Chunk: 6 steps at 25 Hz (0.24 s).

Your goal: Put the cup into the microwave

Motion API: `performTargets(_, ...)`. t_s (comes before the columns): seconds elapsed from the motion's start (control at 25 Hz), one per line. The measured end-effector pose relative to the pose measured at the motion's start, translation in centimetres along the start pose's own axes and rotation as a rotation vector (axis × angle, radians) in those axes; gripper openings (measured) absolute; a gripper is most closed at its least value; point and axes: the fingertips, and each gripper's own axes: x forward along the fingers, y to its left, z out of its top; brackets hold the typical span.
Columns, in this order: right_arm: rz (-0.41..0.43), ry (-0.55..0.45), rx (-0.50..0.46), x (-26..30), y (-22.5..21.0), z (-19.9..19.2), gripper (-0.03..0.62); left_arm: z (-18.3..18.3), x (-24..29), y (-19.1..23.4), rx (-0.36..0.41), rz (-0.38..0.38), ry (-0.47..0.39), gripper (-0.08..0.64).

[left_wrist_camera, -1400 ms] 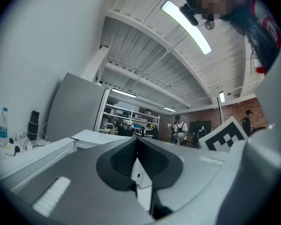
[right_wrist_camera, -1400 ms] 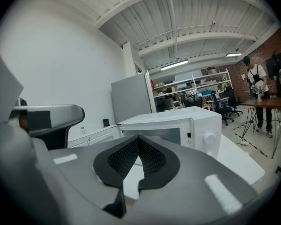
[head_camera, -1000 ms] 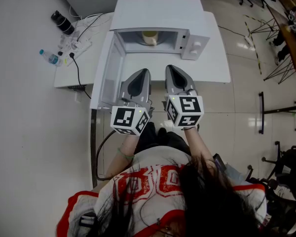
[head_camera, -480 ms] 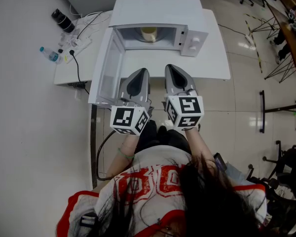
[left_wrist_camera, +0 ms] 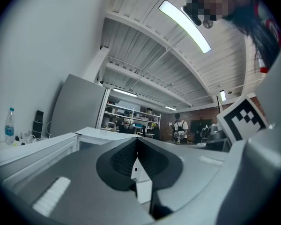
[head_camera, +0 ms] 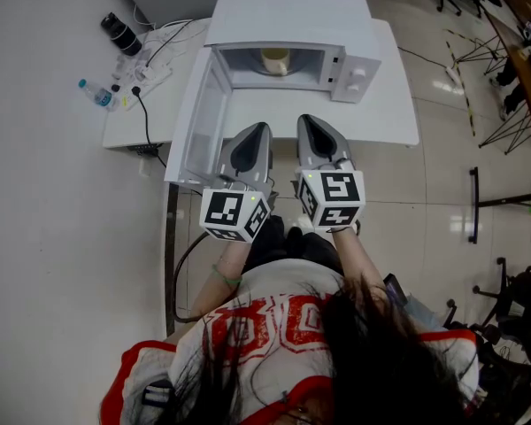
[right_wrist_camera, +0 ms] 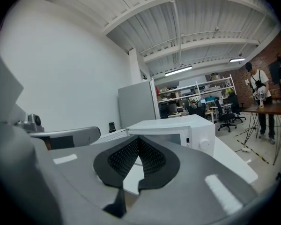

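Cream cup (head_camera: 275, 59) shows only partly inside the open microwave (head_camera: 288, 16); left tongs (head_camera: 255, 131) and right tongs (head_camera: 310, 122) are closed, empty.

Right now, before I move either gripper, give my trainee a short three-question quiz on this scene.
1. True or false: the cup sits inside the microwave.
2. The microwave door is: A) shut, B) swung open toward the head view's left, C) taken off.
3. What do the left gripper and the right gripper hold?
Key: 1 true. 2 B. 3 nothing; both pairs of jaws are shut and empty.
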Motion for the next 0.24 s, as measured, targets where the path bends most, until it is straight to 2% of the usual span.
performTargets(0.24,0.002,0.006,0.005,0.6,-0.16,0.11,0.002,0.35,0.7,-0.02,0.011,-0.009,0.006,-0.011)
